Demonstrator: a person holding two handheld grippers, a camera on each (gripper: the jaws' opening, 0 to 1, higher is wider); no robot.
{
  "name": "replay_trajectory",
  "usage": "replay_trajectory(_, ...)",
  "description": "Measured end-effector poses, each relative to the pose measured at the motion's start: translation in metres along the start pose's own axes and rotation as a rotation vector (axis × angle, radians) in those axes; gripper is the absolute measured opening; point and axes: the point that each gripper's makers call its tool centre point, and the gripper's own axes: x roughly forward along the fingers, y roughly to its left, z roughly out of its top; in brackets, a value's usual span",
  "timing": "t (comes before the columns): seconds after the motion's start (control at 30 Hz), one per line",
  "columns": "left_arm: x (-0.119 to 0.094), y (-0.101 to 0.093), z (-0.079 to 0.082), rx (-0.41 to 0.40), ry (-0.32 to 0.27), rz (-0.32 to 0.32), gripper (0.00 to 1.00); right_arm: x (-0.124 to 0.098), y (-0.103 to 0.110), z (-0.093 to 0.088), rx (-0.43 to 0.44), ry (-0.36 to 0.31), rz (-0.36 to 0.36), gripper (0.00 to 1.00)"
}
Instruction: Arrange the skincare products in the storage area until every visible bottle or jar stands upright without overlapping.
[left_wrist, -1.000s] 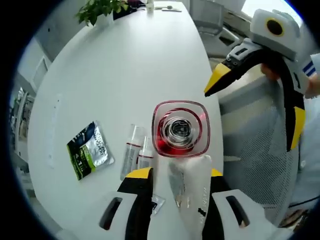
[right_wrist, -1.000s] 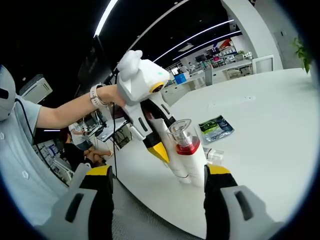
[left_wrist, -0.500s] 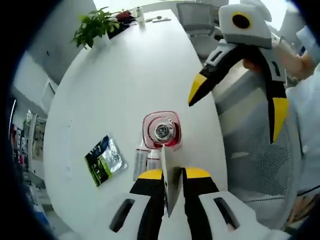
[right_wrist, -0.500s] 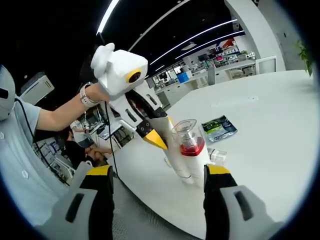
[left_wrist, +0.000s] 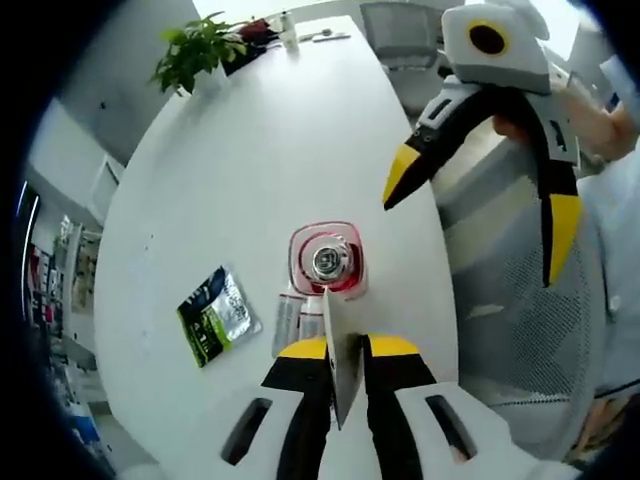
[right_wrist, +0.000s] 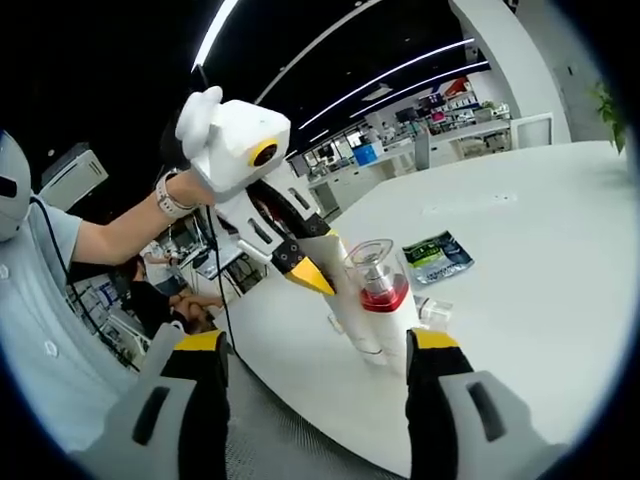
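Observation:
A bottle (left_wrist: 327, 262) with a clear cap and a red collar stands upright near the edge of the white table (left_wrist: 250, 150). In the right gripper view the bottle (right_wrist: 385, 300) has a white body. My left gripper (left_wrist: 343, 348) is shut on the flat upper end of a white tube (left_wrist: 340, 375), seen edge-on between the jaws. The tube (right_wrist: 345, 305) stands upright right beside the bottle, with the left gripper (right_wrist: 318, 262) gripping it from above. My right gripper (right_wrist: 316, 341) is open in front of both. It hangs off the table's edge as the right gripper (left_wrist: 480, 200).
Two small clear tubes (left_wrist: 292, 318) lie flat beside the bottle. A green and black sachet (left_wrist: 215, 315) lies further left. A potted plant (left_wrist: 190, 45) and small items stand at the table's far end. A mesh chair (left_wrist: 510, 310) sits off the right edge.
The left gripper has risen away from the table, and its jaws have drawn closer together on the tube's flat end. The right gripper has barely moved.

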Motion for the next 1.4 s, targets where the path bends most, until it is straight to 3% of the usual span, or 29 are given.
replay_trajectory(0.23,0.001,0.004,-0.001,-0.008,0.002,0.0,0.08,0.001,0.002,0.002,-0.006,0.0,0.004,0.73)
replay_trajectory(0.6,0.004,0.006,0.0,0.048,0.0,0.003,0.1,0.0,0.003,0.001,-0.011,0.007,0.003,0.73)
replay_trajectory(0.77,0.003,0.008,0.0,0.051,-0.006,0.015,0.18,-0.001,0.002,0.001,-0.017,0.008,-0.005,0.74)
replay_trajectory(1.1,-0.009,0.008,-0.008,-0.057,-0.113,0.025,0.27,-0.002,-0.001,0.001,-0.04,0.022,-0.019,0.77)
replay_trajectory(1.4,-0.027,0.007,-0.022,-0.228,-0.244,0.063,0.32,-0.001,-0.003,0.008,-0.087,0.042,-0.036,0.81)
